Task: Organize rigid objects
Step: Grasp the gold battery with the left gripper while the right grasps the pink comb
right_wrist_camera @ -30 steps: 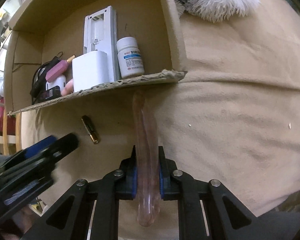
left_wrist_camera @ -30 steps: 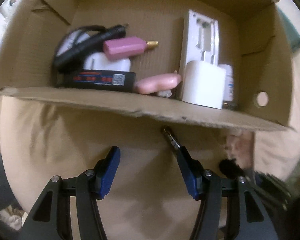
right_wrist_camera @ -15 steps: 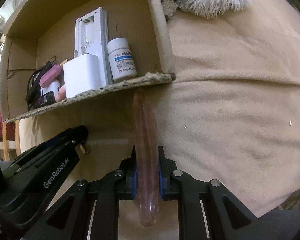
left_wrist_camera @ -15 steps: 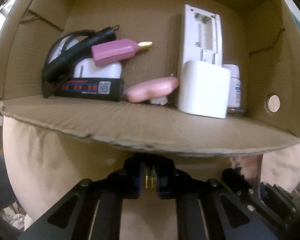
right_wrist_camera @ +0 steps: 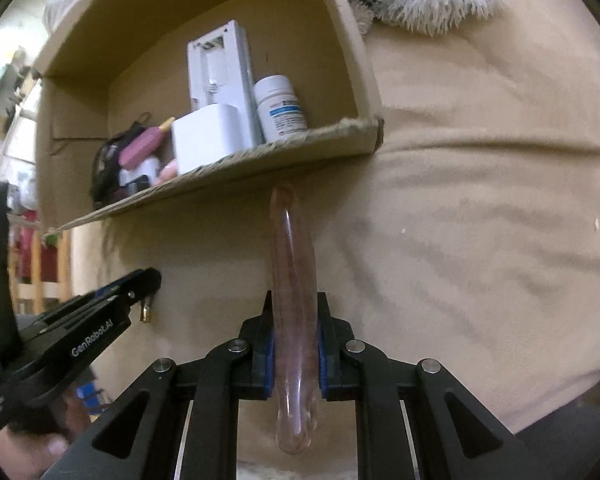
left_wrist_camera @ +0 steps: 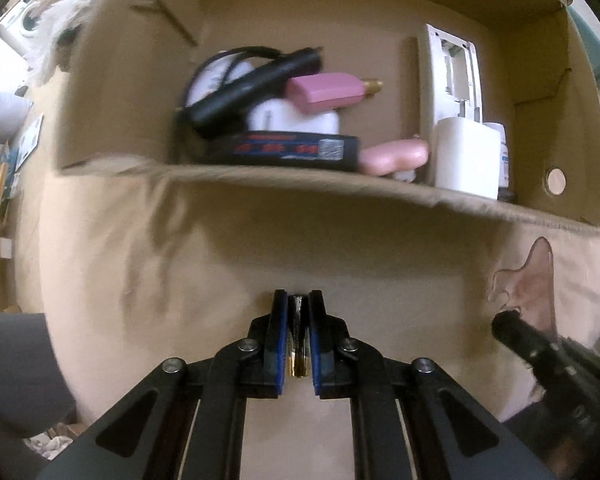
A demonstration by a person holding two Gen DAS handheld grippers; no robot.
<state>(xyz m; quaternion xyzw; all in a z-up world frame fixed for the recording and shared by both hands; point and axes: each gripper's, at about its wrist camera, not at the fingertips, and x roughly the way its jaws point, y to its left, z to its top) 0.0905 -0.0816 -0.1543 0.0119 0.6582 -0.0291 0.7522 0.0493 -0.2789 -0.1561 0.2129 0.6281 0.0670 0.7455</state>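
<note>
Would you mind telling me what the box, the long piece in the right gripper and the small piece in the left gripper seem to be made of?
Box: corrugated cardboard, matte brown, with a frayed front edge.
Long piece in the right gripper: probably clear pinkish plastic, glossy and see-through.
Small piece in the left gripper: likely metal, with a shiny gold end and a dark tip.

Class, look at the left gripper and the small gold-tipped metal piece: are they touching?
Touching. The left wrist view shows the left gripper shut, its blue pads pressed on both sides of the metal piece.
</note>
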